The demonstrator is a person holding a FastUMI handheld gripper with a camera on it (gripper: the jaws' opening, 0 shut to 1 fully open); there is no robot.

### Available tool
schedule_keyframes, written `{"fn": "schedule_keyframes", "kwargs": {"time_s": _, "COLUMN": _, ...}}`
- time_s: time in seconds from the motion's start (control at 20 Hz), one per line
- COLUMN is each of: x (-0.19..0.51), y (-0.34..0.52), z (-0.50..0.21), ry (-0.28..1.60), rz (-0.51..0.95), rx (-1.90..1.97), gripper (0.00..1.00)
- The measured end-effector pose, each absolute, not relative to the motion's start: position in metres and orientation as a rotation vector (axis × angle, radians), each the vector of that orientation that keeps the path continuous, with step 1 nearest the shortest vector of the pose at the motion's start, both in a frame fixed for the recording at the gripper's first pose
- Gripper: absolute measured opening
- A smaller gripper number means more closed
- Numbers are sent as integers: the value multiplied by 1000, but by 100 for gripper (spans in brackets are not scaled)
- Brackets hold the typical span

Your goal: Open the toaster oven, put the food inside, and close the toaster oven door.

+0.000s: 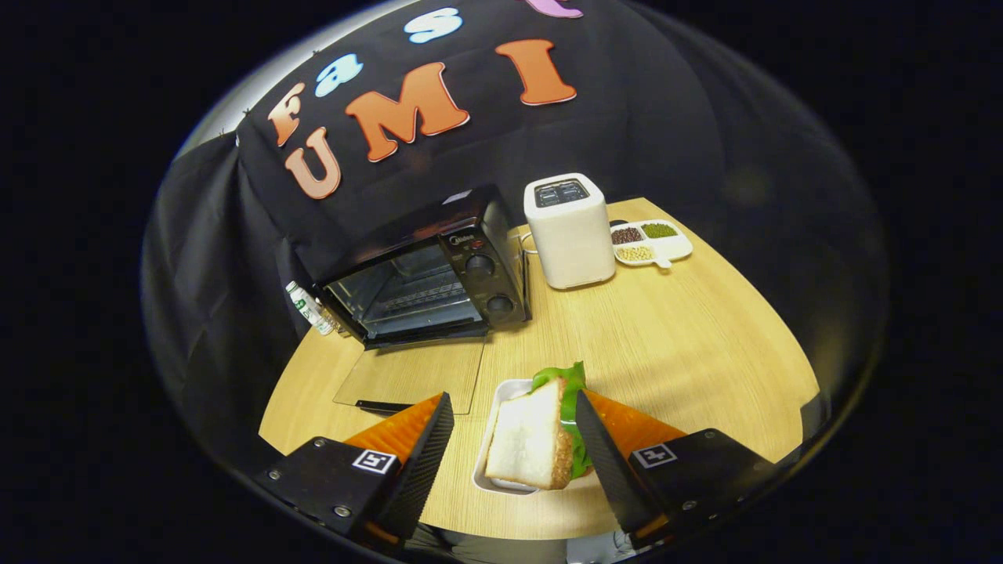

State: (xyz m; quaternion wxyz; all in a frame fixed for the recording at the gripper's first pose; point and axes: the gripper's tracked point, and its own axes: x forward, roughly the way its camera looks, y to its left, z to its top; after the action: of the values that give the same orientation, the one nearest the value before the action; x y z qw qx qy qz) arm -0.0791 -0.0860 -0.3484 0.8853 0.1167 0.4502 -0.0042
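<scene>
Bench (689, 337) — light wood-grain top, carrying every item below.

Gripper (513, 450) — jaws spread wide, pressing on nothing. The sandwich stands in the gap between them, close against the right finger and well clear of the left; whether the right finger touches it cannot be told.

Sandwich (533, 439) — white bread slice with a browned crust edge, green lettuce showing at its far and right sides. It sits tilted on a small white tray (501, 395) between the fingers.

Toaster oven (439, 266) — black, at about 11 o'clock from the jaws, well beyond the left finger. Door open: the glass door (411, 376) lies folded down flat over the bench, its dark handle edge nearest the left finger. A wire rack shows inside; two round knobs sit on the right-hand panel.

Toaster (568, 231) — white, two-slot, standing upright just right of the toaster oven, at about 12 o'clock.

Divided dish (650, 241) — white, three compartments of dark, green and pale grains, just right of the toaster at about 1 o'clock.

Bottle (309, 307) — small, white label with green, leaning at the toaster oven's left side, at the bench edge.
</scene>
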Motion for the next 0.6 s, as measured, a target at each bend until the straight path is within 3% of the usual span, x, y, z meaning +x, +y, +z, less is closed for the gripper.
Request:
{"fn": "schedule_keyframes", "kwargs": {"time_s": 0.4, "x": -82, "y": -112, "z": -366, "ry": 969, "rz": -71, "rx": 293, "gripper": 92}}
{"fn": "schedule_keyframes", "kwargs": {"time_s": 0.6, "x": -77, "y": -115, "z": -348, "ry": 897, "rz": -69, "rx": 289, "gripper": 91}}
